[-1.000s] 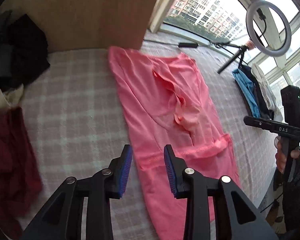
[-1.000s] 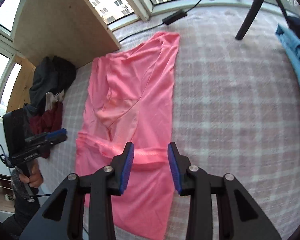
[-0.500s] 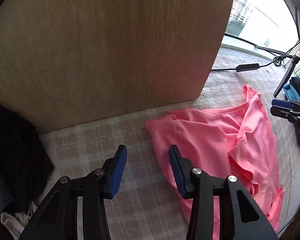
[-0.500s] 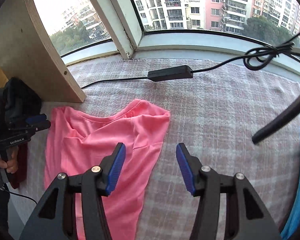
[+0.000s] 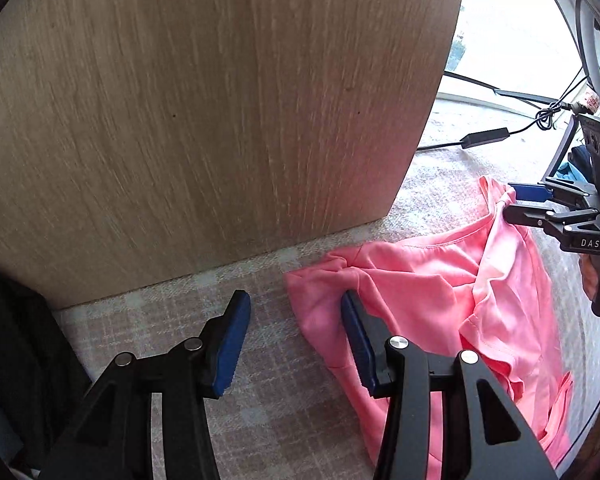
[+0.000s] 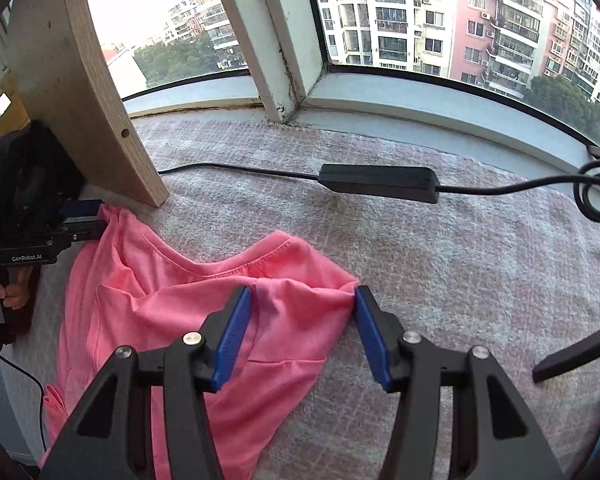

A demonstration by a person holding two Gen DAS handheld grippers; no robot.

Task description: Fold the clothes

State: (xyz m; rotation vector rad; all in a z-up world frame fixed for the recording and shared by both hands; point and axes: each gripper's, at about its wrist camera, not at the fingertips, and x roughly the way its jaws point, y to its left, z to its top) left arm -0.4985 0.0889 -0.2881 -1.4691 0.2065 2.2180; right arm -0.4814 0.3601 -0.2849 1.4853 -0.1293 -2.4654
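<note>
Checked blanket (image 6: 440, 280) below window (image 6: 420, 20), wooden panel (image 5: 220, 120) at its edge. Pink shirt (image 6: 180, 300) lies crumpled flat. Left gripper (image 5: 296, 336) and right gripper (image 6: 302, 334) straddle its top corners, jaws parted, left just widening, gripping nothing.

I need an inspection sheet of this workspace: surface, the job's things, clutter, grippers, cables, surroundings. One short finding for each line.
Surface: pale checked cloth, soft and slightly rumpled.
Job's things: pink shirt, lying rumpled, not yet folded.
Clutter: dark clothes heaped at the left by the wooden board.
Grippers: left gripper open over the shirt's left corner, jaws just opening; right gripper open, the other corner between its jaws, pads not pressing.
Cables: black cable with adapter lies beyond the shirt.
Surroundings: window facing apartment blocks.
</note>
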